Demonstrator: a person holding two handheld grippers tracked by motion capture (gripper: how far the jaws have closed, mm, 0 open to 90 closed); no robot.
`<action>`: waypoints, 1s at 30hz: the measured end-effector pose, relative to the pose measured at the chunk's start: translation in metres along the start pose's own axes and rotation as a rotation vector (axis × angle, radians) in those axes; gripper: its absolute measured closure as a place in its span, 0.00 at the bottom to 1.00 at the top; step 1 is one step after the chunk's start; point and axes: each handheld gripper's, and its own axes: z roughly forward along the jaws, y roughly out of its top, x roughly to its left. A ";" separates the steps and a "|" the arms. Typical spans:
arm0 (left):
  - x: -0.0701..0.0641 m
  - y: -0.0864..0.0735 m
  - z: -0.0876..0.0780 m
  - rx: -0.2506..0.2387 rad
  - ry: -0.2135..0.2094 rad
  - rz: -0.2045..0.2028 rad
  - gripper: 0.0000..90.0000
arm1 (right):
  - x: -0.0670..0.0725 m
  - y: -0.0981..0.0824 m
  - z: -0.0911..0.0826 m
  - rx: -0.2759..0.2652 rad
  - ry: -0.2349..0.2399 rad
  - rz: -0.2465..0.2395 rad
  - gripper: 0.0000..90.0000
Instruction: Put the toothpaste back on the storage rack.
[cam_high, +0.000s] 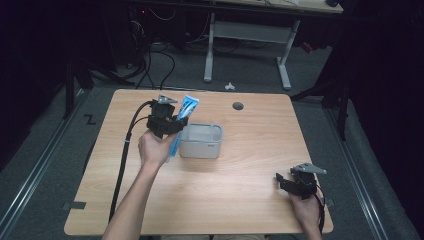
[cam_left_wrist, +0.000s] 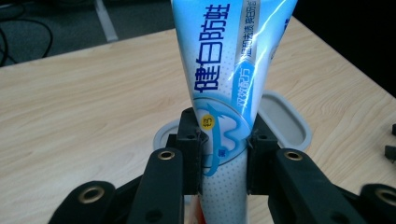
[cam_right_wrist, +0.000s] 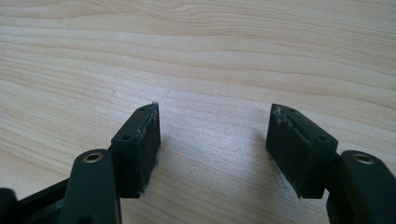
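The left gripper (cam_left_wrist: 223, 154) is clamped on a blue-and-white toothpaste tube (cam_left_wrist: 231, 70), its pads pressing the tube's lower body from both sides; the tube stands nearly upright, tilted a little, lifted off the table (cam_high: 250, 185) just beside the left wall of the grey container (cam_high: 201, 141), its flat end rising above the container's rim; the container sits on the table's far middle part. The right gripper (cam_right_wrist: 215, 140) rests well apart from the container, toward the table's near right corner; its jaws stand wide with bare wood between them.
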 end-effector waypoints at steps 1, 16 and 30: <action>-0.001 0.002 0.002 -0.010 -0.004 -0.002 0.81 | 0.000 0.000 0.000 0.000 0.000 0.000 0.39; -0.010 0.023 0.026 -0.077 -0.015 0.003 0.82 | 0.000 0.000 0.000 0.000 0.000 -0.003 0.39; -0.018 0.047 0.052 -0.104 -0.014 -0.013 0.82 | 0.000 0.000 0.000 0.001 0.006 -0.011 0.40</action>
